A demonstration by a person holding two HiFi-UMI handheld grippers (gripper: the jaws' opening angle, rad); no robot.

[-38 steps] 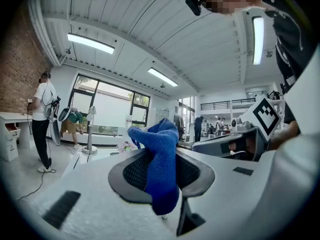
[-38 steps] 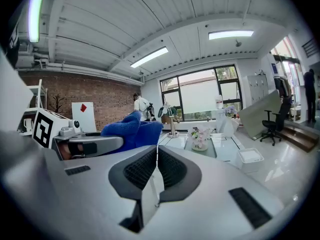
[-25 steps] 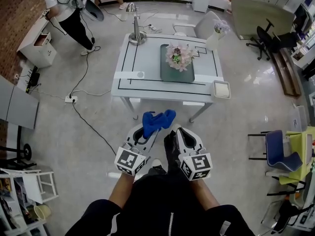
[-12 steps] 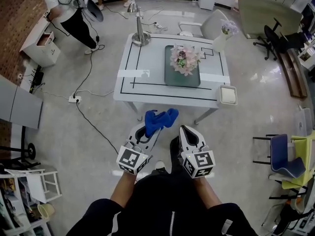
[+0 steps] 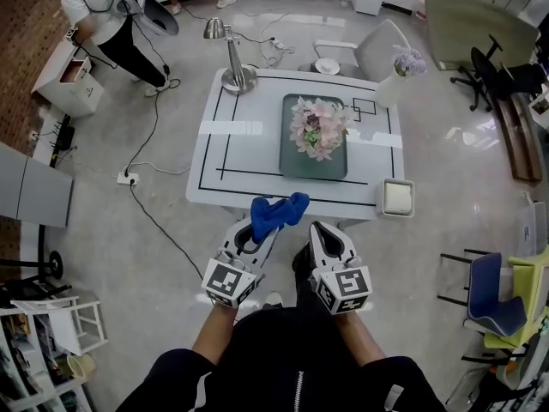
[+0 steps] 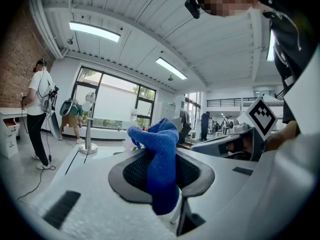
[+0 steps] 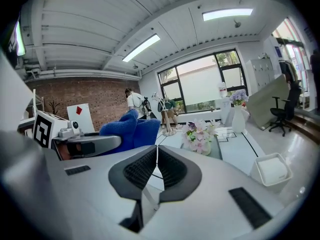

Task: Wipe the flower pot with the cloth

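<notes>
A blue cloth (image 5: pixel 276 212) (image 6: pixel 158 160) (image 7: pixel 129 130) bunches out of my left gripper (image 5: pixel 256 228) (image 6: pixel 161 171), which is shut on it just short of the table's near edge. My right gripper (image 5: pixel 316 233) (image 7: pixel 156 168) is beside it, shut with nothing between its pads. The flower pot (image 5: pixel 317 129) (image 7: pixel 199 134), full of pink and white flowers, stands on a dark green tray (image 5: pixel 313 163) in the middle of the white table (image 5: pixel 230 157), well ahead of both grippers.
On the table are a desk lamp (image 5: pixel 232 57) at the far left, a white vase with purple flowers (image 5: pixel 396 80) at the far right and a white square dish (image 5: pixel 398 197) at the near right corner. A person (image 5: pixel 103 20) stands far left. A cable (image 5: pixel 159 221) crosses the floor.
I have come closer to the table: it now sits nearer in the head view. Both grippers keep their pose, the cloth still held in the left.
</notes>
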